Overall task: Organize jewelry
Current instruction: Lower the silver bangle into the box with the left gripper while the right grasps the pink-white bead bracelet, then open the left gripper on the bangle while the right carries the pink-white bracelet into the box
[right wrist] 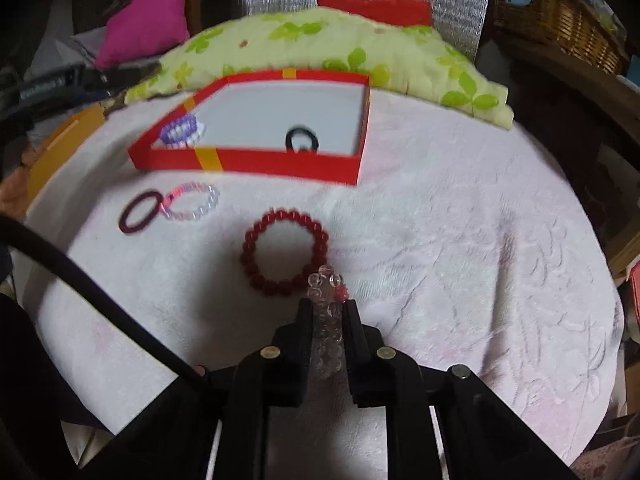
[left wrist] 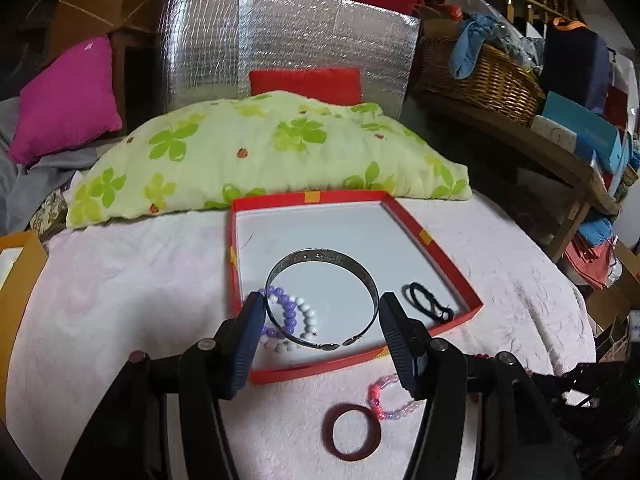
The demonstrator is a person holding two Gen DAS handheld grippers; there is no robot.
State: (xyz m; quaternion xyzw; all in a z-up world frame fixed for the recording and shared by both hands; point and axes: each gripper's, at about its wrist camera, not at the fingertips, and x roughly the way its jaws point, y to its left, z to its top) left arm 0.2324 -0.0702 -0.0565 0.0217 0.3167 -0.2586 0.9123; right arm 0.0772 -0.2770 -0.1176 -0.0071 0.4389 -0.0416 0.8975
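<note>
Pink-white bedspread (right wrist: 460, 280) wide and bare at 3 o'clock of the red box (left wrist: 440, 258) — green pillow (left wrist: 260, 152) hard against its 12 o'clock rim. Left gripper (left wrist: 320, 320) tilted down over the box, jaws spread around one silver bangle (left wrist: 322, 276), not pressing. Right gripper (right wrist: 328, 312) pinching one clear bead bracelet (right wrist: 326, 284) — jaws nearly together. Outside: one red bead bracelet (right wrist: 284, 252), at 12 o'clock of the right gripper.
</note>
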